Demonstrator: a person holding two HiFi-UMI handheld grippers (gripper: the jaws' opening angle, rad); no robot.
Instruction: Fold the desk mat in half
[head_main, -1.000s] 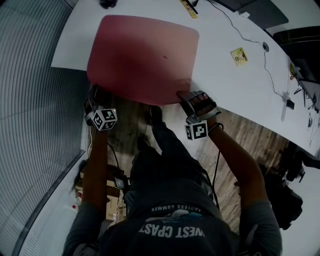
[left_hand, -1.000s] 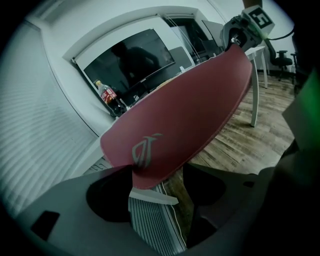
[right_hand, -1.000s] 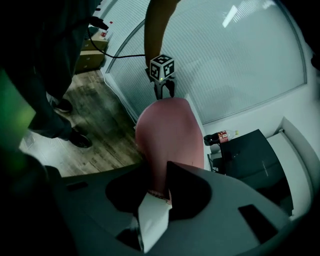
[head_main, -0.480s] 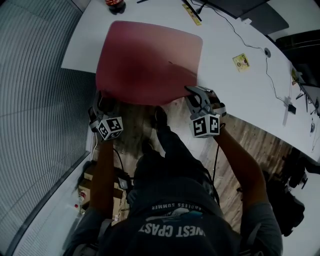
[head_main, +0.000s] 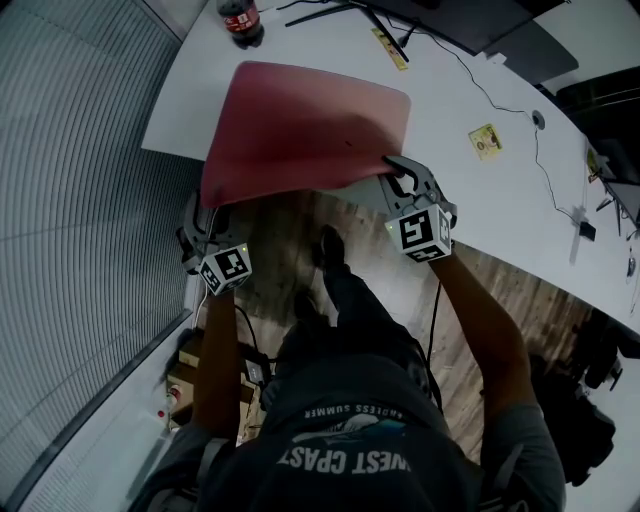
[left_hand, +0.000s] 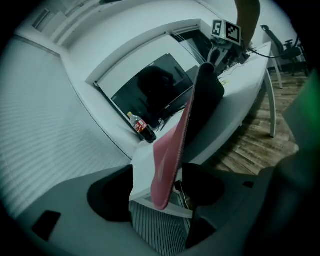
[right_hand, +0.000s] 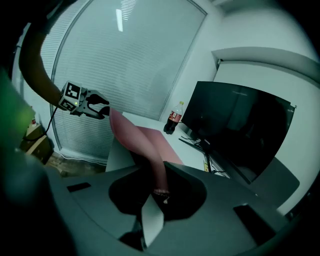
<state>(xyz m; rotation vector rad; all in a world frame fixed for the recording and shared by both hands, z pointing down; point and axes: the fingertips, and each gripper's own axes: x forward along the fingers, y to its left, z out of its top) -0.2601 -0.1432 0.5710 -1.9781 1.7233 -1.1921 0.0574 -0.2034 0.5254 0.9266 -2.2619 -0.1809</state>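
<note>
The person is working at the left end of the long white table (head_main: 500, 200), and the fold is only just getting going. The soft dark-red rectangular desk mat (head_main: 300, 120) is lying near the table's left end. Its far part is resting flat on the top, while its near edge is reaching out past the table's front edge and lifting.

The right hand-held gripper (head_main: 398, 178) is doing the work here. Its jaws are standing narrow and pinching the mat's near right corner. Its own view is showing the desk mat (right_hand: 142, 142) running straight up out of the pinch.

The left hand-held gripper (head_main: 203, 222) is sitting at the near left corner with its jaws spread wide. The mat's corner is hanging between them, but the pads are not looking pressed onto it.

So, by the look of it, one corner is secured, one is waiting, and nothing is doubled over yet. What is left is closing on that left corner, carrying the near edge up and over to the far edge, and laying it down square.

Around it, the table is looking smooth and matte. A dark cola bottle with a red label (head_main: 240, 20) is standing at the far left corner, just beyond the mat. A wide black monitor (right_hand: 235, 130) is sitting along the back edge. A yellow ruler-like strip (head_main: 390, 47) and a small yellow card (head_main: 485, 140) are lying further right. Pale slatted blinds (head_main: 70, 150) are covering the wall on the left, and brown wood-plank flooring (head_main: 500, 290) is showing below the front edge.
</note>
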